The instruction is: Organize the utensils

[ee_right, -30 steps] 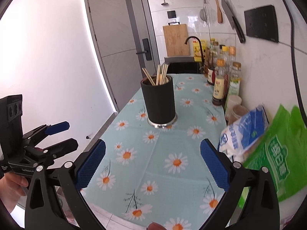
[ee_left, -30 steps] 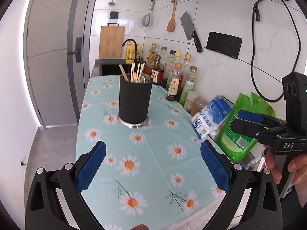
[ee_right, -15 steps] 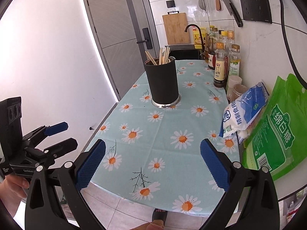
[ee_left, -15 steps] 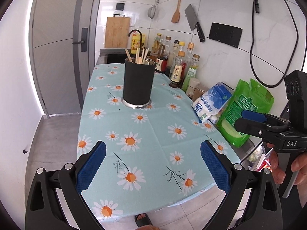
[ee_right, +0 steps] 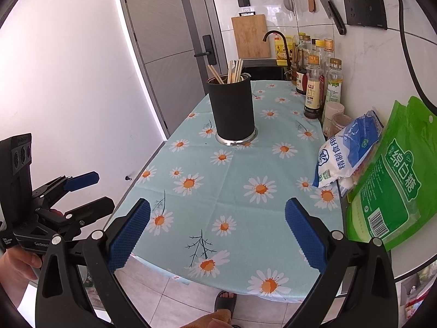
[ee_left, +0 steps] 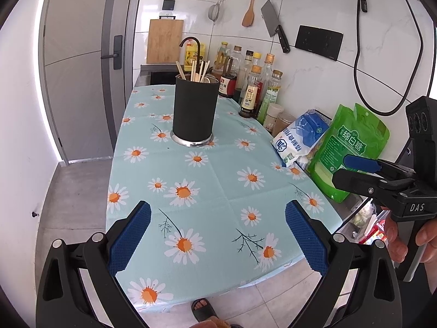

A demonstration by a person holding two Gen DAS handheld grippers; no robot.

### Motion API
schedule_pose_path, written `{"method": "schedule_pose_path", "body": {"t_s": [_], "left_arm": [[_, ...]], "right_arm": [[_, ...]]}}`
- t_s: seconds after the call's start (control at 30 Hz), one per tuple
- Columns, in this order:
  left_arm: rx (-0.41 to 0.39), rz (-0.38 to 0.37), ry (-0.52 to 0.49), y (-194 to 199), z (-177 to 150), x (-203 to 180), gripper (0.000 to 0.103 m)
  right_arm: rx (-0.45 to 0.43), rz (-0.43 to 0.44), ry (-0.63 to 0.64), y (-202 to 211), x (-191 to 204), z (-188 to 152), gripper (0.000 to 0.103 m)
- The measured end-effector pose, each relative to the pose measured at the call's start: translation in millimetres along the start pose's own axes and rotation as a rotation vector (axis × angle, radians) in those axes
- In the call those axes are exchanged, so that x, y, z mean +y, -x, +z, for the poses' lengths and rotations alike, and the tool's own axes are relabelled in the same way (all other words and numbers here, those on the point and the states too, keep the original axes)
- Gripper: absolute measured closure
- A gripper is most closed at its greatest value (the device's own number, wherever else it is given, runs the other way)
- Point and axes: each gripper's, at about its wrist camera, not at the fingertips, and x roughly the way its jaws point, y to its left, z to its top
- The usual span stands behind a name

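A black cylindrical utensil holder [ee_left: 195, 110] [ee_right: 232, 110] stands upright on the daisy-print tablecloth [ee_left: 207, 191] [ee_right: 240, 191], with several wooden chopsticks [ee_left: 198, 72] [ee_right: 235, 72] sticking out of its top. My left gripper [ee_left: 218, 239] hovers over the table's near edge, open and empty, well short of the holder. My right gripper [ee_right: 218, 239] also stands open and empty, near the front edge. Each gripper shows in the other's view, the right gripper [ee_left: 352, 172] at the right and the left gripper [ee_right: 90, 191] at the left.
Sauce and oil bottles [ee_left: 254, 90] [ee_right: 316, 87] line the wall behind the holder. A blue-white bag [ee_left: 300, 136] [ee_right: 347, 150] and a green bag [ee_left: 352, 150] [ee_right: 390, 180] lie at the table's right side. A cleaver [ee_left: 274, 26], spatula and strainer hang on the wall. A sandalled foot [ee_left: 203, 307] is below the table edge.
Both grippers have drawn back from the holder and risen, so more of the table, its front edge and the floor show. Both stay open and empty.
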Motion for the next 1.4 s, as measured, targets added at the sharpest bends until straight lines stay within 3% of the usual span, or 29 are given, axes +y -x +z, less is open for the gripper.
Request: {"method": "schedule_pose_path", "body": {"t_s": [1.4], "left_arm": [[0.011, -0.020, -0.019, -2.7, -6.0, -10.8, 0.007]], "right_arm": [[0.010, 0.012, 0.010, -1.7, -0.4, -3.0, 0.005]]}}
